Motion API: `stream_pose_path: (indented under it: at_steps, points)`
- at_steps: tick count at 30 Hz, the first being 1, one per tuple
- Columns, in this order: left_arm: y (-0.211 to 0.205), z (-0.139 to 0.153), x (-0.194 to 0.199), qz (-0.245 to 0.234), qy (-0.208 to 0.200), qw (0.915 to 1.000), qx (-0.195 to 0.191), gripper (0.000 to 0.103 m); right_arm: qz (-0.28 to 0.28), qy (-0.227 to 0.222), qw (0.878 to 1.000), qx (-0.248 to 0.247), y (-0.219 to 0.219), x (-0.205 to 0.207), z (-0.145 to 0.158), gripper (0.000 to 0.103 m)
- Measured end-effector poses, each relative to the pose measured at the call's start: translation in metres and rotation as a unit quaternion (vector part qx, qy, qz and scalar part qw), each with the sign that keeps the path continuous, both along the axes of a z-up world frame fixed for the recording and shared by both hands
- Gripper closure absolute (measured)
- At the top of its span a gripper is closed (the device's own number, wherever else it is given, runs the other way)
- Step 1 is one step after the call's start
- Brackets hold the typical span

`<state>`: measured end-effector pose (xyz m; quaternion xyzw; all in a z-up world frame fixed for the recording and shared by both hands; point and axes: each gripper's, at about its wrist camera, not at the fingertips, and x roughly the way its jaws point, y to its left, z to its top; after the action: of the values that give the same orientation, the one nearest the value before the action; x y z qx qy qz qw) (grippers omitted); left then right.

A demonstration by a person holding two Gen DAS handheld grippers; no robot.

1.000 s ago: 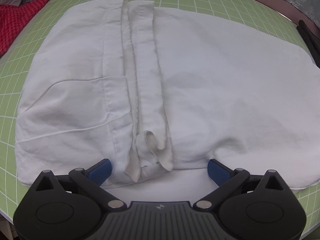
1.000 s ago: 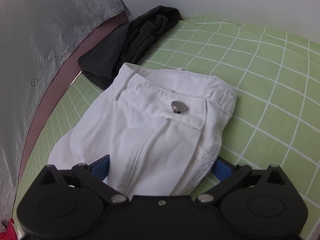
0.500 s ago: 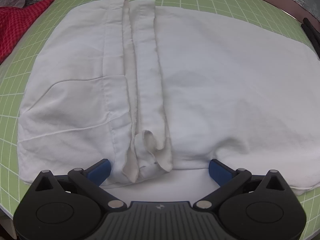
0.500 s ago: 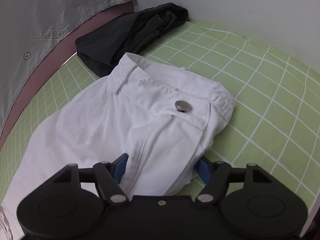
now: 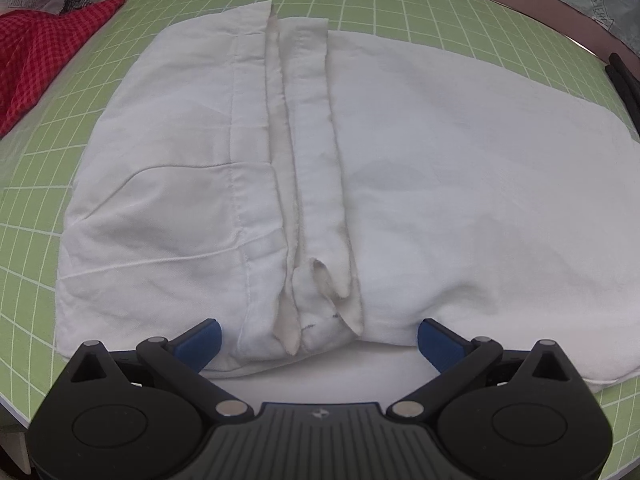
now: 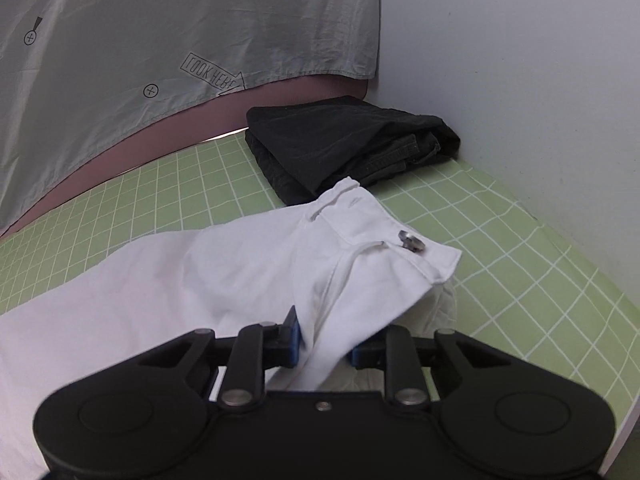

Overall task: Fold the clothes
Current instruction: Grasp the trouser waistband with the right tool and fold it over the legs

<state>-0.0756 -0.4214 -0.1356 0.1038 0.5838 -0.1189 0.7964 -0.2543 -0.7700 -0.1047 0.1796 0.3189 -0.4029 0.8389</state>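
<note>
The white trousers [image 5: 420, 184] lie spread on the green grid mat [image 5: 36, 184] that covers the table, their long axis running crosswise to the left gripper [image 5: 318, 334]: hems and leg ends in front of it, the waist away toward the right gripper [image 6: 324, 344]. In the right wrist view the waistband with its metal button [image 6: 411, 241] rises off the mat, lifted, as the cloth runs straight down between the jaws, which stand narrow and pinched on the fabric near the fly. The left jaws stand wide, straddling the folded-in hems at the near table edge, holding nothing; the cloth lies just ahead of the blue pads [image 5: 200, 338].

The coming fold likely turns on carrying the waist end over toward the leg end, and the right gripper already has it.

Only the left view shows the hems, a seam pocket and a red checked cloth [image 5: 36, 56] at the far left corner. Only the right view shows the button, a folded black garment [image 6: 344, 140] just beyond the waistband against the wall, and a grey printed sheet [image 6: 160, 40] hanging behind.
</note>
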Motion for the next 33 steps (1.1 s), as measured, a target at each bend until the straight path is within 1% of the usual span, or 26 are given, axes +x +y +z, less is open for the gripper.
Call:
stream_pose_path:
  at_steps: [6,10,15,18,22,26,30,31,33]
  points:
    - [0.017,0.02,-0.009,-0.009,-0.025,0.9994,-0.019,0.0,0.025,-0.012,0.998,-0.054,0.023,0.017,0.028,0.082]
    - [0.04,0.029,-0.012,-0.013,-0.038,0.9989,-0.026,0.0,0.052,-0.022,0.995,-0.084,0.048,0.032,0.047,0.082]
    - [0.067,0.028,0.004,-0.013,-0.044,0.9983,-0.036,0.0,0.099,-0.031,0.988,-0.111,0.09,0.058,0.064,0.082]
    - [0.087,0.025,0.018,-0.009,-0.044,0.9983,-0.037,0.0,0.138,-0.027,0.983,-0.121,0.124,0.079,0.066,0.082]
    - [0.115,0.027,0.023,-0.003,-0.045,0.9982,-0.039,0.0,0.192,-0.016,0.974,-0.121,0.173,0.104,0.058,0.082]
    - [0.14,0.026,0.024,0.0,-0.043,0.9985,-0.035,0.0,0.259,0.025,0.958,-0.118,0.231,0.122,0.034,0.082]
    - [0.161,0.022,0.03,0.005,-0.037,0.9987,-0.035,0.0,0.301,0.096,0.944,-0.095,0.273,0.135,-0.003,0.081]
    - [0.165,0.021,0.031,0.006,-0.035,0.9987,-0.036,0.0,0.302,0.116,0.942,-0.089,0.281,0.136,-0.014,0.081]
    - [0.17,0.019,0.035,0.004,-0.032,0.9988,-0.037,0.0,0.302,0.138,0.939,-0.089,0.29,0.138,-0.023,0.08]
